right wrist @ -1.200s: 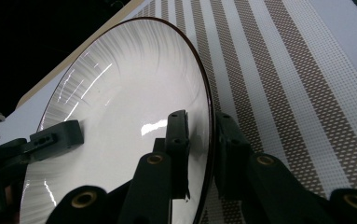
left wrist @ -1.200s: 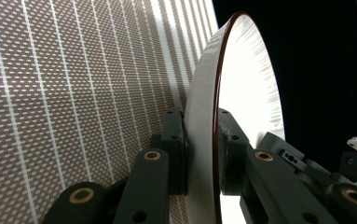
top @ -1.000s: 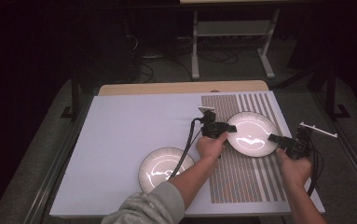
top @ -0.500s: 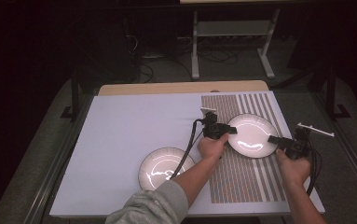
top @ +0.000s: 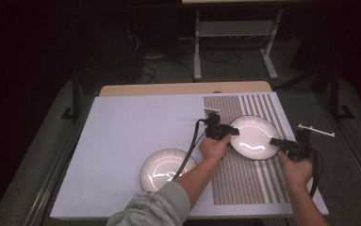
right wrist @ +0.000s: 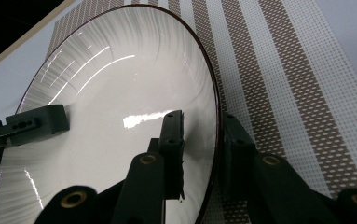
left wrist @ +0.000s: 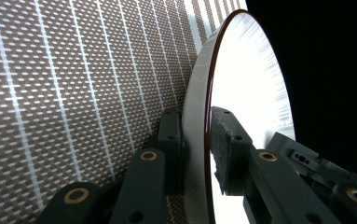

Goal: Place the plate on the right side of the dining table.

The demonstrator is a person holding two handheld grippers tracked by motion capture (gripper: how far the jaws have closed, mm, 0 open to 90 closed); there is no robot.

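Observation:
A white plate with a dark rim (top: 254, 136) sits low over the striped placemat (top: 244, 181), held from both sides. My left gripper (top: 232, 131) is shut on its left rim; in the left gripper view the rim (left wrist: 199, 93) stands on edge between the pads of the left gripper (left wrist: 197, 128). My right gripper (top: 275, 141) grips the right rim. In the right gripper view one pad of the right gripper (right wrist: 202, 126) lies on the plate's (right wrist: 111, 93) inner face and the other behind the rim; its jaws have just been opening a little.
A second white plate (top: 161, 170) lies on the white table top (top: 121, 136), partly under the left forearm and the gripper's cable. A small white bracket (top: 315, 130) lies at the table's right edge. Dark floor and a metal stand are beyond the far edge.

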